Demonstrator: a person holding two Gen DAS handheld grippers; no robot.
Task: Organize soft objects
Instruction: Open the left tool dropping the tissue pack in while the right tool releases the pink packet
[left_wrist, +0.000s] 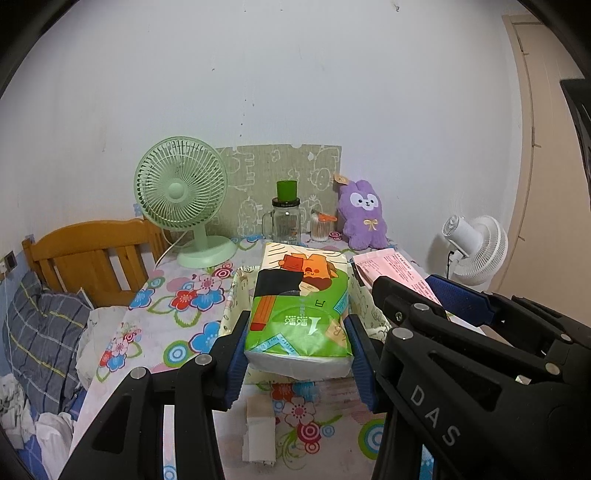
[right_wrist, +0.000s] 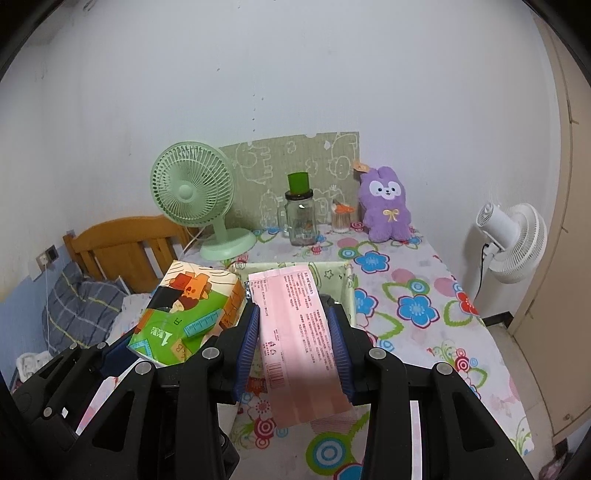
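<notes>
Table (right_wrist: 424, 295) with floral cloth fills lower centre of both views, a bed with wooden headboard (left_wrist: 92, 254) at left edge. Left gripper (left_wrist: 299, 343) clamps a green tissue pack (left_wrist: 301, 306) by its 2 long sides, blue pads pressed into the wrapper, jaws roughly a third open; pack is lifted, tilted up toward the camera, over a fabric basket (left_wrist: 236, 295) with pale green printed lining. Right gripper (right_wrist: 293, 339) pinches a pink flat packet (right_wrist: 295, 325) by both edges, jaws similarly part open, packet sticking forward with its far end above the same basket (right_wrist: 332, 273); barcode faces up near the lower end. In the left wrist view the right gripper (left_wrist: 417, 295) shows at right centre with the pink packet (left_wrist: 391, 269) just beside the tissue pack. In the right wrist view the tissue pack (right_wrist: 188, 306) sits at left centre, nearly touching the pink packet, held by the left gripper (right_wrist: 110, 350), whose jaws are mostly hidden.

At the back, upper centre: green desk fan (right_wrist: 194, 195), glass jar with green cap (right_wrist: 301, 218), small cotton swab holder (right_wrist: 341, 218), purple plush bunny (right_wrist: 386, 206) upright against the wall. White fan (right_wrist: 513, 240) stands off the table at right. Roll of white tissue (left_wrist: 260, 432) lies on the cloth below the left gripper
</notes>
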